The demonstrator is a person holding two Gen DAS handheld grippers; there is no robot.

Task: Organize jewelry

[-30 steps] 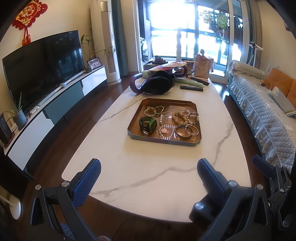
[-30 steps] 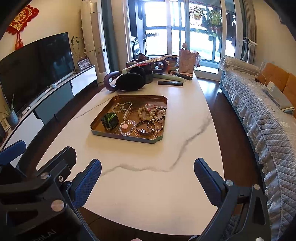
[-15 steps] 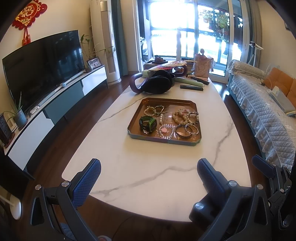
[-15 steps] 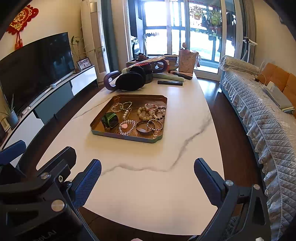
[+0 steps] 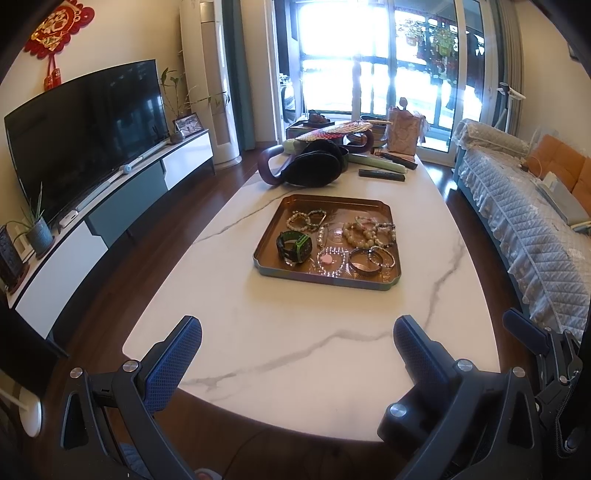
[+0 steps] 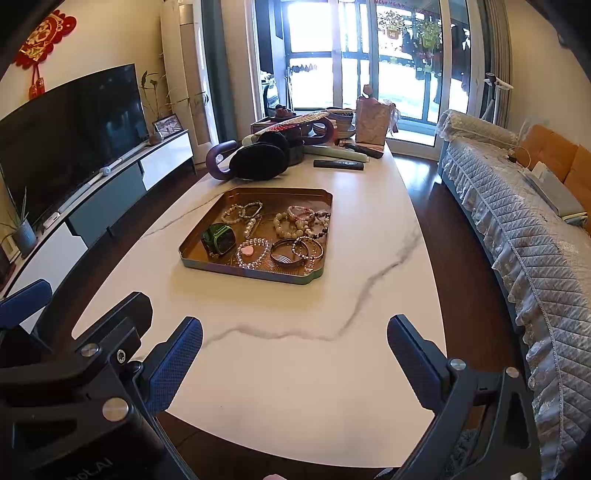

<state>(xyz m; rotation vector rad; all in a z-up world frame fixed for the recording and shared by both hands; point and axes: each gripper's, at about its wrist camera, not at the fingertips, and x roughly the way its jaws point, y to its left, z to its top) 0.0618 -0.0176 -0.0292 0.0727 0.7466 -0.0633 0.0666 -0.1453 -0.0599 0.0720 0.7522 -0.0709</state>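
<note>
Two grippers above the near end of a white marble table (image 5: 295,332), left gripper (image 5: 297,354) and right gripper (image 6: 294,350) both with fingers spread wide and empty, copper tray (image 6: 207,236) well ahead mid-table, holding bracelets (image 6: 295,225) and a green watch (image 6: 218,239).

A home living rm: big flat-screen TV (image 5: 88,136) on a low white and grey-blue cabinet (image 5: 110,236) at frame left, sofa (image 5: 524,229) w/ a quilted cover along the right edge. Marble-look coffee table (image 5: 295,332) fills the centre, balcony glass doors (image 5: 373,62) top centre, red knot ornament (image 5: 61,24) on the wall upper left, dark wood floor (image 5: 122,280) below.
</note>
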